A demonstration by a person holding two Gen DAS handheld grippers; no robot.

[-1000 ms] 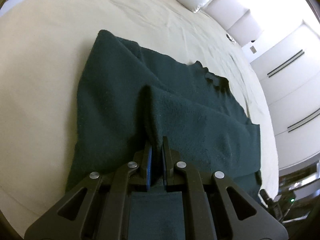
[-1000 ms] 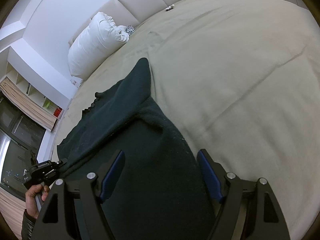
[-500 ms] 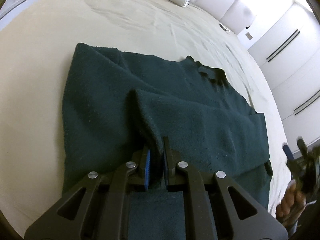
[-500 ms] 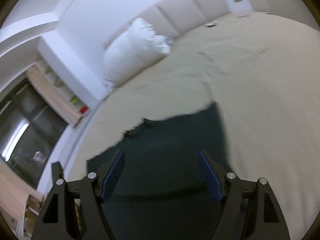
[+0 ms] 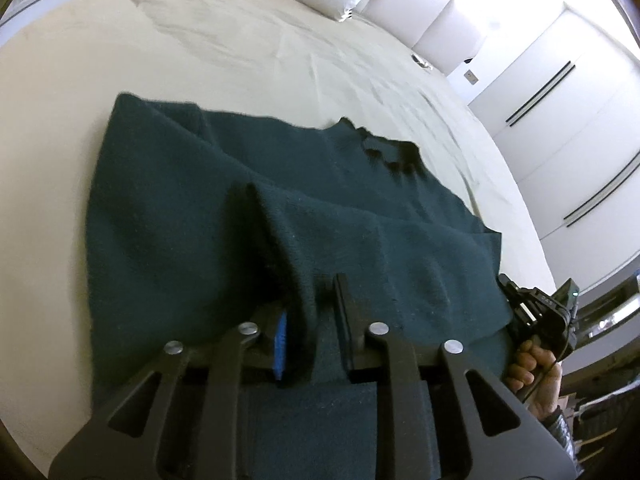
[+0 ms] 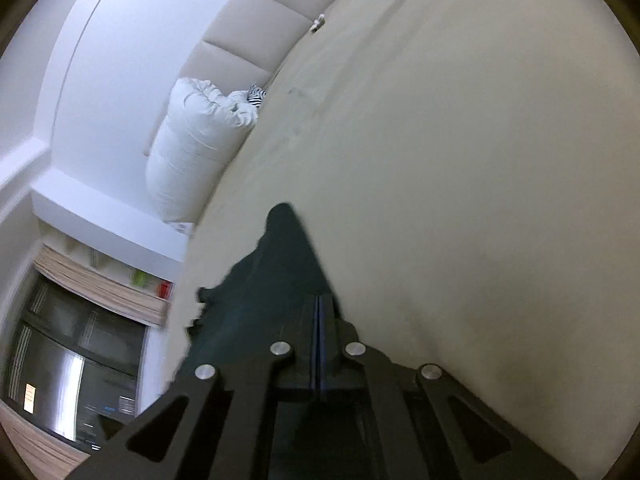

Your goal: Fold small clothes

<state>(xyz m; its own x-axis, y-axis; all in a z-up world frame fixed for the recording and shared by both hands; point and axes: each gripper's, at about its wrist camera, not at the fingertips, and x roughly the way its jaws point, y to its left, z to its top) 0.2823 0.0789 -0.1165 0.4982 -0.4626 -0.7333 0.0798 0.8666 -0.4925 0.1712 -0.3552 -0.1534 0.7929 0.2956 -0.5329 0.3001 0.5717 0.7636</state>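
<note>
One dark green garment [image 5: 248, 216], one white pillow [image 6: 192, 152], two hand-held grippers [image 5: 310, 304]

Pretty bright daylight overall, walls past the jaws nearly blown out in the left wrist view. Right wrist view was smeared with motion blur. Heavy fisheye bending, dark vignette at the corners.

No legible text, label, brand or number anywhere in either wrist view
</note>
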